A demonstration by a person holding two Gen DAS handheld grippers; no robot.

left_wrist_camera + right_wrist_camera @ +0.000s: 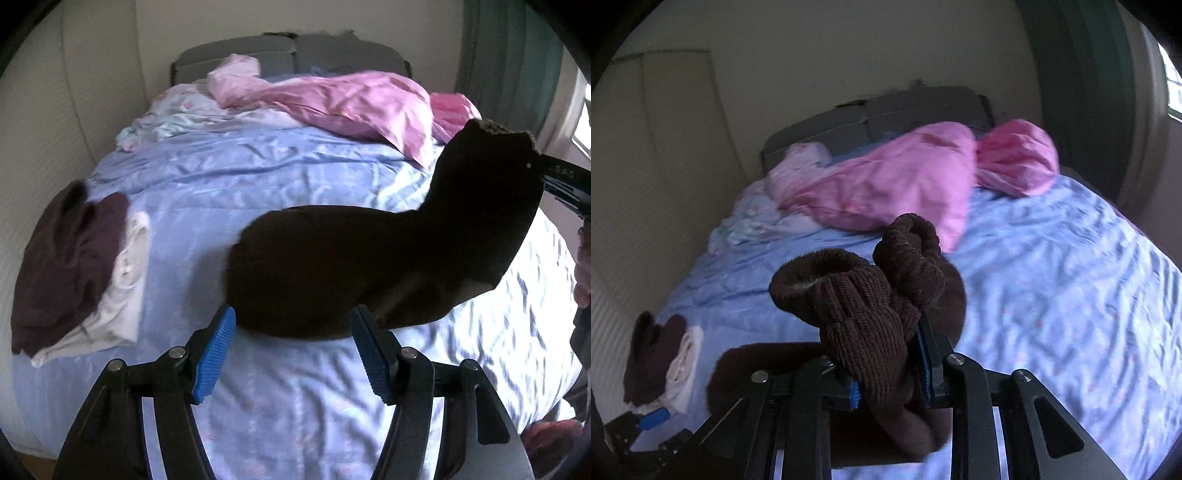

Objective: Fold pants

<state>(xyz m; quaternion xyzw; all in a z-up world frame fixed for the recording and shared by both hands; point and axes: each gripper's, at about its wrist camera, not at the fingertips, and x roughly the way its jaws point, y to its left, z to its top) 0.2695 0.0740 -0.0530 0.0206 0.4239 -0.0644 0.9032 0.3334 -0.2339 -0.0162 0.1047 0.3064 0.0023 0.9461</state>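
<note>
The dark brown pants [351,266] lie partly on the blue bed sheet [258,177], with one end lifted up at the right. My left gripper [293,350] is open and empty, its blue pads just short of the near edge of the pants. My right gripper [890,384] is shut on bunched ribbed brown fabric of the pants [864,314] and holds it above the bed. In the left wrist view the right gripper shows at the far right edge [565,184]. The left gripper shows at the lower left of the right wrist view [646,424].
A pile of folded clothes, dark maroon over white [74,266], sits at the bed's left side. Pink bedding [351,99] and pale floral cloth [173,118] lie near the grey headboard [295,51]. A wall runs along the left.
</note>
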